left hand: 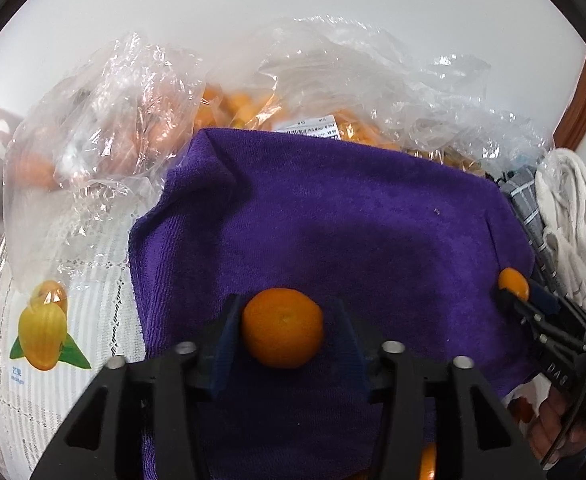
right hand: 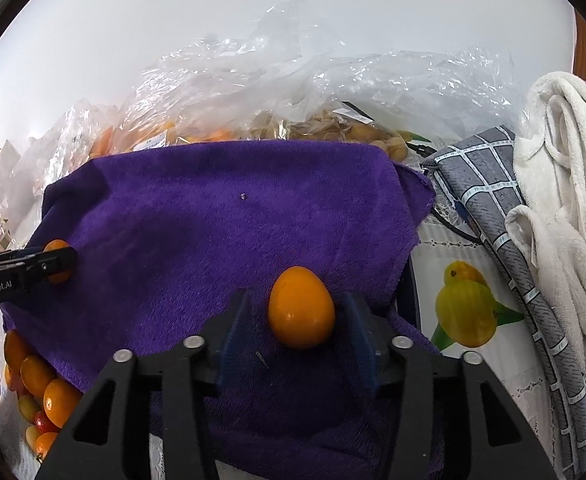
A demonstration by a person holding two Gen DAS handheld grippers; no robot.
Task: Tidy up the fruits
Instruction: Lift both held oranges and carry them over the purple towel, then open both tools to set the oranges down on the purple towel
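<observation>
A small round orange (left hand: 282, 327) sits between the fingers of my left gripper (left hand: 283, 334), low over a purple towel (left hand: 333, 232). The left pad touches it; a narrow gap shows on the right. An egg-shaped kumquat (right hand: 302, 307) sits between the fingers of my right gripper (right hand: 299, 320) over the same towel (right hand: 233, 232), with small gaps on both sides. Each gripper shows in the other view: the right one (left hand: 513, 286) at the towel's right edge, the left one (right hand: 59, 262) at its left edge, each around its fruit.
Clear plastic bags of orange fruit (left hand: 105, 132) and kumquats (right hand: 333, 128) lie behind the towel. A grey checked cloth (right hand: 493, 208) and a white towel (right hand: 565, 200) are at the right. Loose kumquats and small tomatoes (right hand: 41, 392) lie left of the towel. The tablecloth has a printed mango (left hand: 43, 332).
</observation>
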